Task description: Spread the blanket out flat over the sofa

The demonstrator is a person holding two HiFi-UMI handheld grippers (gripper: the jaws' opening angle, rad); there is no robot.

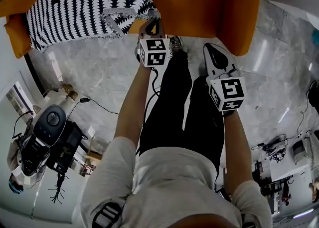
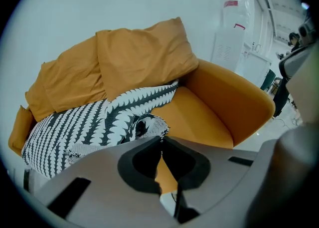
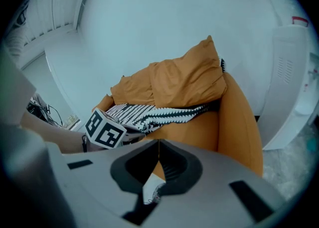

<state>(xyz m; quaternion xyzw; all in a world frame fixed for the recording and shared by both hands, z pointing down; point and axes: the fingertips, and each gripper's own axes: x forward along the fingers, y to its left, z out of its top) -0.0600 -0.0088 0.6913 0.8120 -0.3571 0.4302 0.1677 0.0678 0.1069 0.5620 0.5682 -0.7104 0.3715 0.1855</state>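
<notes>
- One blanket, black and white in a toothed stripe, lies rumpled over the left part of the sofa's seat. It is bunched and folded, not flat, and one strip of it trails toward the back cushions.
- Two orange cushions lean against the wall behind it, and the blanket's far edge runs up to them.
- The orange sofa has a curved arm on its right. The right part of its seat is bare.
- The left gripper is clenched, its tips meeting. It sits at the seat's front edge, with the blanket's bunched edge just beyond the tips. No cloth shows between the jaws, and I cannot tell whether the tips touch the blanket.
- The right gripper is clenched too, with nothing between its jaws. It is held lower in the head view, in front of the sofa's bare right half and apart from the blanket.
- The person's bare forearms reach forward to both grippers. Legs in dark trousers stand on the grey marbled floor just in front of the sofa.
- A dark device with a cable stands on the floor to the person's left.
- A white appliance stands by the wall to the right of the sofa.
</notes>
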